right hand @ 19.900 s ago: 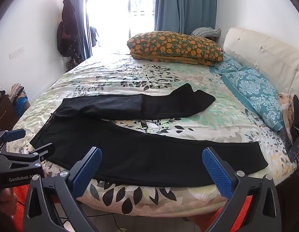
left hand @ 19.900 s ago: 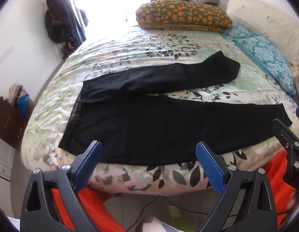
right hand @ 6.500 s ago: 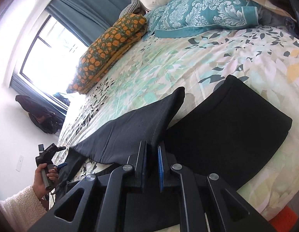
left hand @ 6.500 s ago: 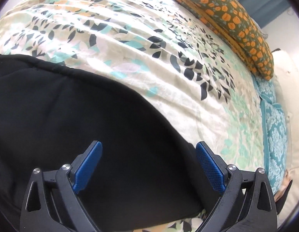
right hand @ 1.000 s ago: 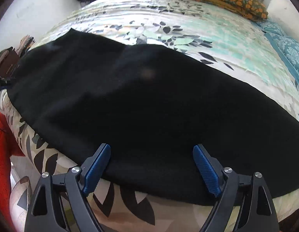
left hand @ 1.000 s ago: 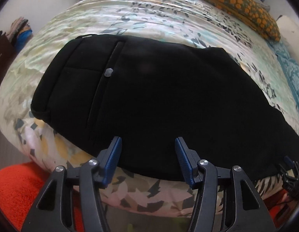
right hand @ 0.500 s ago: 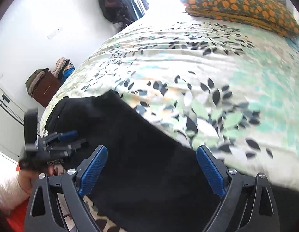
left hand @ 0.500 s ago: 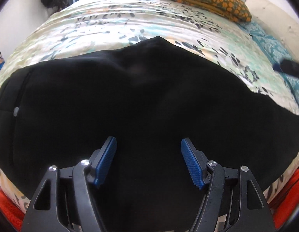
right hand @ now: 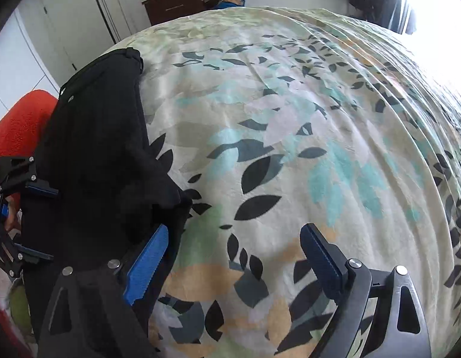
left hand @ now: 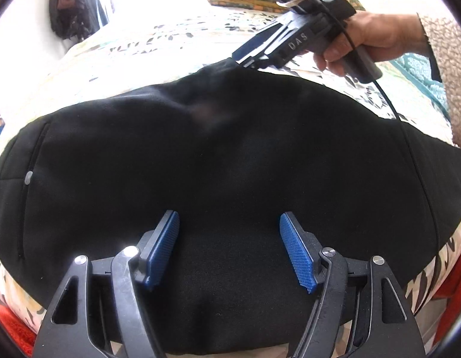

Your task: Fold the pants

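Since half a second ago my right hand-held gripper has swung across to the far edge of the pants and now points toward the waistband end. Its fingers stand parted, one blue pad touching the raised black fold, the other over bare bedspread, nothing pinched yet. I judge it is placed there to catch that far edge for the next fold. My left hand-held gripper hovers low over the near half of the pants, fingers spread and empty, likely to steady the cloth. The pants lie flat along the near side of the bed, legs stacked, pocket button toward my left. White letters "DAS" show on the right tool's body.
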The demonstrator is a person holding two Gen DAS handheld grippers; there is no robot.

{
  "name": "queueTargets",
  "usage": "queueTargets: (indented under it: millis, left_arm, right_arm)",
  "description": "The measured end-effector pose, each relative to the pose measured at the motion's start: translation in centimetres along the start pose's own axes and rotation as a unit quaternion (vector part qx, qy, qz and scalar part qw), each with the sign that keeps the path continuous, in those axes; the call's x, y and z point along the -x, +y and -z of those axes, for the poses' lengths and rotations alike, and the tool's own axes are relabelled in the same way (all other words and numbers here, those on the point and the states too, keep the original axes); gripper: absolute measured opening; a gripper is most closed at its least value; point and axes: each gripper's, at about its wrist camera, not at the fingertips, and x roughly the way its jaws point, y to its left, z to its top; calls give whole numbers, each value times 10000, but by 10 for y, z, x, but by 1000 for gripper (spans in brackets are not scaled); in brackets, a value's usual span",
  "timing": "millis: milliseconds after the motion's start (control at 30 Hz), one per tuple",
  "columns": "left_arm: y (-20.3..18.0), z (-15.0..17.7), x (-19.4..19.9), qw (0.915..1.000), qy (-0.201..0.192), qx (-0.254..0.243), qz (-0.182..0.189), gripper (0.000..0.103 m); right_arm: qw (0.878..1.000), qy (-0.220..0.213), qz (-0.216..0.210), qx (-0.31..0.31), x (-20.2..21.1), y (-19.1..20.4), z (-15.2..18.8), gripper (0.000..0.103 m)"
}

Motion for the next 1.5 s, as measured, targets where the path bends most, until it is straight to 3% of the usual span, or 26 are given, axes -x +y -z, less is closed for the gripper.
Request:
queueTargets:
  millis: [33, 133, 233, 300, 400, 467, 600, 700, 833, 967, 1067, 1133, 1233, 1333, 1467, 1500]
  left_arm:
    - [0, 0, 0, 10000, -4, -15, -11, 72]
    - [-3, -3, -2, 10000, 11, -33, -14, 72]
    - [-4, -3, -1, 10000, 3, -39, -13, 72]
    - [-7, -2, -1, 10000, -12, -52, -38, 72]
    - [-8, -4, 0, 10000, 27, -20, -45, 72]
    - [-7, -8, 4, 9999, 56, 90, -77, 73]
    - [-12, -13, 16, 9992, -77, 324, 232, 73]
    - [-28, -14, 18, 9989, -83, 203, 406, 73]
    - [-62, -4, 15, 9982, 142, -229, 528, 73]
    - [-88, 9, 15, 9962, 111, -864, 95, 75]
    - [-93, 3, 20, 9968, 221, -757, 125, 75]
    - [-93, -1, 30, 9974, 24, -707, 143, 75]
    - [-103, -17, 33, 9977, -197, -639, 125, 75]
    - [-112, -27, 23, 9981, -99, -544, 269, 75]
    - [-128, -7, 1, 9953, 327, -907, 105, 75]
    - [-129, 0, 2, 9953, 238, -941, 64, 76]
  right_arm:
    - [9999, -104, -96, -66, -2, -2, -6, 89]
    - [9996, 217, 159, -131, -20, -13, -6, 95]
    - [9985, 8, 152, -527, 0, -22, 8, 96]
    - [9924, 69, 888, -846, 19, -35, 23, 96]
    - [9677, -10, 1705, -1855, 71, -57, 56, 96]
    - [9468, -275, 2122, -2405, 114, -49, 79, 96]
    - [9123, -880, 2341, -3242, 188, 19, 139, 102]
    - [8903, -1172, 2388, -3696, 212, 92, 195, 103]
    - [8521, -793, 2970, -4235, 206, 173, 265, 103]
    - [8110, -299, 3196, -4892, 186, 202, 316, 103]
    - [8024, -294, 3069, -5109, 184, 210, 332, 103]
    - [8014, -387, 3324, -4958, 196, 214, 329, 103]
    - [7860, -574, 3736, -4893, 211, 215, 331, 103]
    - [7688, -461, 3871, -5070, 213, 210, 342, 103]
    - [7650, -247, 3679, -5280, 202, 207, 358, 103]
    - [7644, -199, 3640, -5318, 198, 207, 361, 103]
